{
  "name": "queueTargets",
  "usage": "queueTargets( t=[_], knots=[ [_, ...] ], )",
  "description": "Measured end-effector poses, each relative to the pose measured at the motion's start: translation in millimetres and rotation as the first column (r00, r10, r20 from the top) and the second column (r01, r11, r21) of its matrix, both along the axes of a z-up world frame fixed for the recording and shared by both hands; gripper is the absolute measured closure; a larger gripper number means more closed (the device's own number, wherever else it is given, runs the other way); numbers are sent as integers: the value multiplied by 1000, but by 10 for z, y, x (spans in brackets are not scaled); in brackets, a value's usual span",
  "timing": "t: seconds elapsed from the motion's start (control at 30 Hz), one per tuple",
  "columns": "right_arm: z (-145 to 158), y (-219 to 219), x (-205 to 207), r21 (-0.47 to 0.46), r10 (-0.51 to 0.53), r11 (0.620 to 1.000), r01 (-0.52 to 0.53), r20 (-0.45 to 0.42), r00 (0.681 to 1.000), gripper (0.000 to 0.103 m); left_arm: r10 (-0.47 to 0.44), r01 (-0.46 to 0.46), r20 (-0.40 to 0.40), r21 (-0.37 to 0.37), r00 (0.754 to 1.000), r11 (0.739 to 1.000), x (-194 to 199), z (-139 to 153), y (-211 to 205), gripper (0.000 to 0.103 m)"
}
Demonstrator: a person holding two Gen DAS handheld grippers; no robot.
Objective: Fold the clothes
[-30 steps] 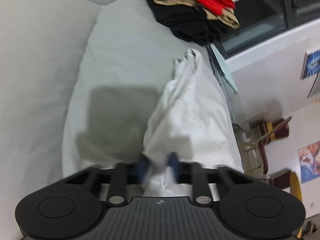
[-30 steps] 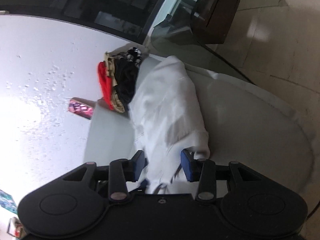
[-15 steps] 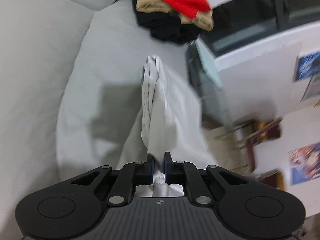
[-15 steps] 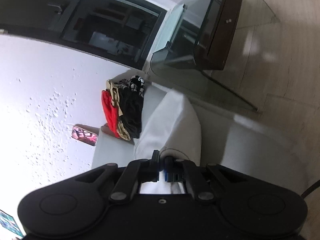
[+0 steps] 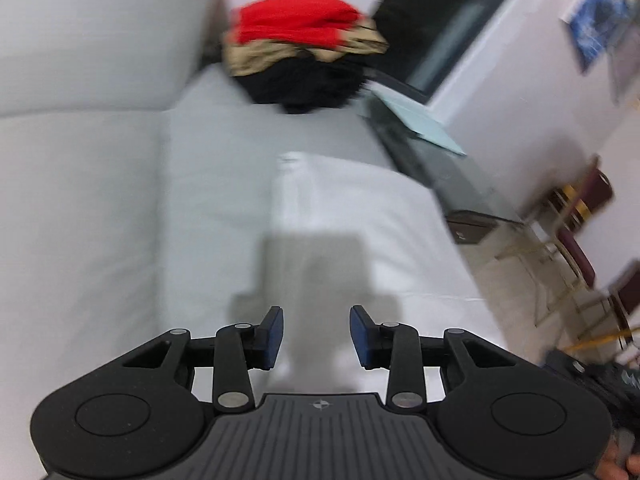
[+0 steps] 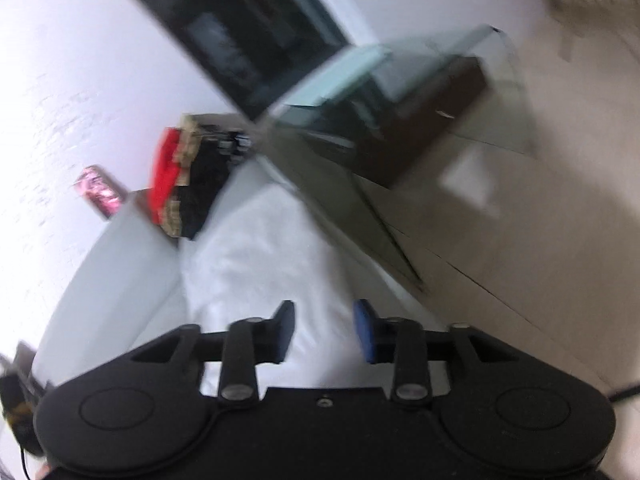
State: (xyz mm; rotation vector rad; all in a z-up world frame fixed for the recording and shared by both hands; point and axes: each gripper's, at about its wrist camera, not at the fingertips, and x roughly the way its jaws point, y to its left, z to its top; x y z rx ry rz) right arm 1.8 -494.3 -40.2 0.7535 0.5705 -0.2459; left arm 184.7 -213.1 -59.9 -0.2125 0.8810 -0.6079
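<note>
A white garment point(image 5: 352, 216) lies spread flat on the grey sofa seat point(image 5: 208, 168); it also shows in the right wrist view point(image 6: 264, 256). My left gripper point(image 5: 316, 334) is open and empty just above the garment's near part, its shadow falling on the cloth. My right gripper point(image 6: 325, 330) is open and empty above the garment's near edge. A stack of folded clothes, red on top, then tan, then black point(image 5: 304, 48), sits at the far end of the sofa; it also shows in the right wrist view point(image 6: 184, 184). Both views are blurred.
A glass coffee table point(image 6: 400, 152) stands beside the sofa's front edge, also seen in the left wrist view point(image 5: 432, 152). The sofa backrest point(image 5: 92, 40) rises on the left. Chairs point(image 5: 576, 224) stand on the tiled floor at the right.
Both grippers were shut on the white garment half a second ago; both have opened and let it go. The garment now lies flat on the seat. Both cameras have swung.
</note>
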Motion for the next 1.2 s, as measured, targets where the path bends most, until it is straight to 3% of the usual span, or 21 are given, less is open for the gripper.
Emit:
queueTargets(
  t=[0.07, 0.13, 0.2, 0.27, 0.4, 0.5, 0.53, 0.6, 0.73, 0.83, 0.9, 0.97, 1.2],
  knots=[
    [-74, 92, 302, -66, 48, 997, -48, -9, 999, 81, -49, 46, 33, 82, 998, 996, 44, -99, -307, 70],
    [-165, 219, 587, -164, 93, 981, -101, -56, 994, 80, -82, 68, 54, 219, 995, 973, 33, -245, -497, 68],
    [-309, 383, 720, -326, 114, 929, -173, -194, 974, 80, -98, 75, 57, 325, 994, 943, -32, -307, -511, 62],
    [-348, 480, 528, -414, 95, 890, -189, -236, 967, 80, -115, 84, 55, 402, 992, 912, -146, -251, -406, 62],
    [-329, 419, 37, -323, 41, 933, -159, -344, 938, 76, -137, 112, 17, 482, 990, 869, -425, -143, -145, 66],
    [-132, 414, -147, -254, 35, 958, -134, -359, 932, 72, -103, 95, -9, 485, 995, 870, -587, 54, -118, 60],
    [-15, 448, -183, -250, 41, 959, -133, -340, 939, 67, -92, 88, -15, 477, 996, 875, -636, 138, -115, 50],
    [260, 549, -237, -255, 68, 956, -144, -284, 956, 40, -88, 85, -13, 442, 996, 893, -744, 342, -99, 36],
    [744, 748, -310, -286, 122, 941, -182, -214, 969, 26, -89, 66, 37, 409, 995, 910, -960, 773, -70, 17],
    [1009, 846, -360, -290, 143, 936, -200, -205, 968, 22, -81, 46, 71, 402, 994, 915, -1120, 1023, -63, 10],
    [1120, 914, -366, -284, 156, 934, -215, -216, 964, 12, -77, 35, 89, 399, 993, 916, -1215, 1154, -62, 6],
    [1213, 995, -381, -291, 175, 926, -239, -229, 957, 8, -72, 26, 102, 396, 992, 918, -1259, 1241, -52, 2],
    [1543, 1284, -527, -346, 207, 898, -273, -216, 954, 4, -51, 2, 115, 391, 992, 920, -1463, 1502, 55, 1]
  ],
)
